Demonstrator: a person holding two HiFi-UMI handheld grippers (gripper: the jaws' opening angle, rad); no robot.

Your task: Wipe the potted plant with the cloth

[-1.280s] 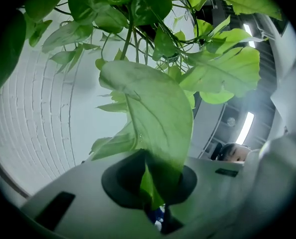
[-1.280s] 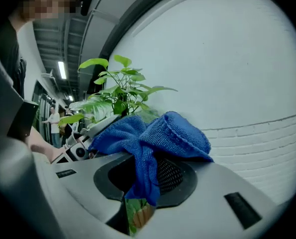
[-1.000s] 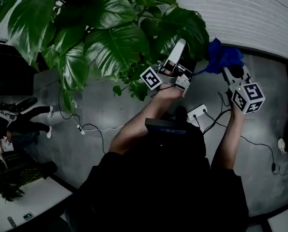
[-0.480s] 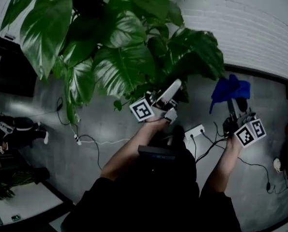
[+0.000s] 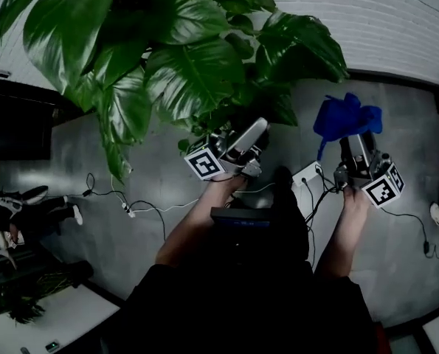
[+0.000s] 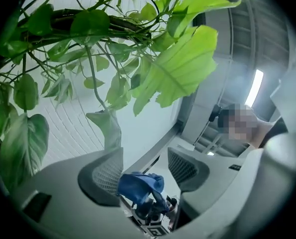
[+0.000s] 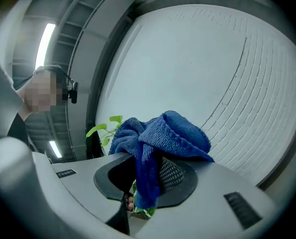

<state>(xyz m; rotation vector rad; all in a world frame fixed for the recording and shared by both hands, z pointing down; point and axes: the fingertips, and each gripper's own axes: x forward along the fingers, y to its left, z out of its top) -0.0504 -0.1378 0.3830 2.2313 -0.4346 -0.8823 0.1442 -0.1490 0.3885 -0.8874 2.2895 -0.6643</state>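
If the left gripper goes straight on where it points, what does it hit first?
Likely the blue cloth in the right gripper: it shows in the gap between the open jaws of the left gripper. A drooping leaf near one jaw may brush first; depth is unclear.

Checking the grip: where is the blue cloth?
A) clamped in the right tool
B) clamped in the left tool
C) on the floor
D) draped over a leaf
A: the pads of the right tool pinch the blue cloth; the left tool stands open and empty.

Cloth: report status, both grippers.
Left gripper open, empty. Right gripper shut on blue cloth, not touching potted plant. Nothing seen between them.
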